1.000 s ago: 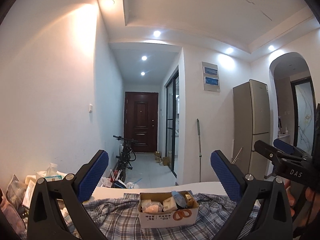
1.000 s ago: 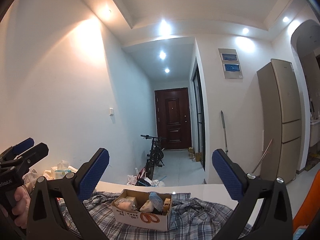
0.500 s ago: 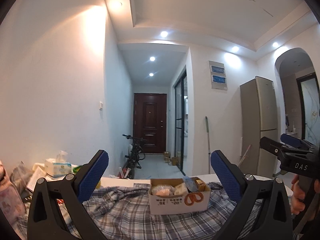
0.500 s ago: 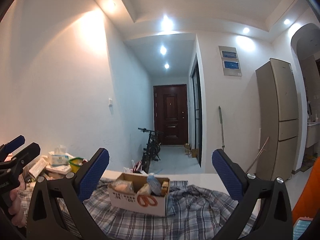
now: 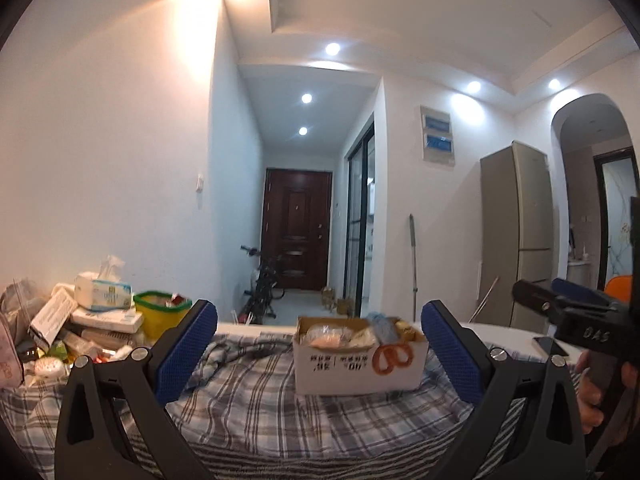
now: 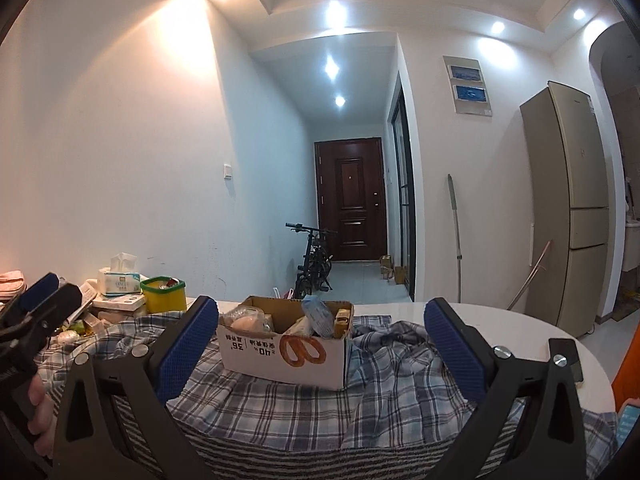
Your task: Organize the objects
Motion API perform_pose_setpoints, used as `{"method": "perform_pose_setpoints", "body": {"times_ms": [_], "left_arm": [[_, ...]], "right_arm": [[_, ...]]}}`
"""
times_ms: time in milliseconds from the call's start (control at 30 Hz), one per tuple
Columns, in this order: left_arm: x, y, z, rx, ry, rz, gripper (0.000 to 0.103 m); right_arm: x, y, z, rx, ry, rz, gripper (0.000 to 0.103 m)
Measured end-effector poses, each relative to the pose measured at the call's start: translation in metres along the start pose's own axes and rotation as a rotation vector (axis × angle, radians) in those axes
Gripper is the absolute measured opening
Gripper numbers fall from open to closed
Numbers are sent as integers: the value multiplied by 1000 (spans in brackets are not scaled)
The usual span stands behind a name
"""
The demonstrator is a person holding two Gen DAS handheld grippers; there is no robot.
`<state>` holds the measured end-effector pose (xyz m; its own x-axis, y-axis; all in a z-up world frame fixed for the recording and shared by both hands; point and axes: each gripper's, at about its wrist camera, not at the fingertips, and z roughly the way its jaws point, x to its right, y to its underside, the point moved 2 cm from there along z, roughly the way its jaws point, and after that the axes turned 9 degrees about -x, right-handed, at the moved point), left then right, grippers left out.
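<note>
Cardboard box: open white-sided cardboard box (image 5: 358, 356) with an orange pretzel print is sitting on the rumpled blue-grey plaid cloth (image 5: 256, 404), ahead of both grippers and between their fingers in each view
Box contents: wrapped snacks and a pale blue packet (image 6: 318, 316) are standing up out of it; what each one is cannot be told
Loose clutter: tissue pack (image 5: 103, 290), yellow tub with a green rim (image 5: 160, 314) and stacked packets are lying ahead and to the left of the left gripper
Left gripper: left gripper (image 5: 318, 354) is hovering level above the cloth, blue pads spread wide, gripping nothing
Right gripper: right gripper (image 6: 320, 354) is hovering likewise, fingers wide apart and empty, box slightly left of centre
Doing it well: whichever item is being sorted, judging from here, a low straight approach and a gentle squeeze on soft wrappers would be sparing both snack and cloth
Stage: cannot tell whether the box is being filled or emptied
</note>
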<state>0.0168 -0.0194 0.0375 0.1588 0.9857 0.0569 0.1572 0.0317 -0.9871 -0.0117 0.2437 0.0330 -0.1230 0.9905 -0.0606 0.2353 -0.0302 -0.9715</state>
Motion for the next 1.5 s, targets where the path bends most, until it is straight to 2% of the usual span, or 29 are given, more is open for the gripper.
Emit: {"method": "perform_pose_setpoints", "body": {"times_ms": [133, 233, 333, 600, 933, 1500], "left_arm": [[-1, 14, 12, -37, -32, -10, 103], [-1, 16, 8, -13, -45, -9, 103], [5, 19, 8, -12, -51, 16, 103], [11, 19, 12, -24, -56, 55, 103], [10, 18, 13, -22, -52, 59, 103], [8, 16, 20, -60, -60, 71, 103]], "right_arm": [[5, 14, 5, 34, 2, 12, 103], [4, 30, 12, 53, 48, -17, 103], [6, 35, 27, -29, 119, -14, 103], [27, 34, 20, -11, 11, 75, 103], [11, 37, 16, 18, 43, 3, 103], [8, 36, 15, 24, 52, -25, 103]]}}
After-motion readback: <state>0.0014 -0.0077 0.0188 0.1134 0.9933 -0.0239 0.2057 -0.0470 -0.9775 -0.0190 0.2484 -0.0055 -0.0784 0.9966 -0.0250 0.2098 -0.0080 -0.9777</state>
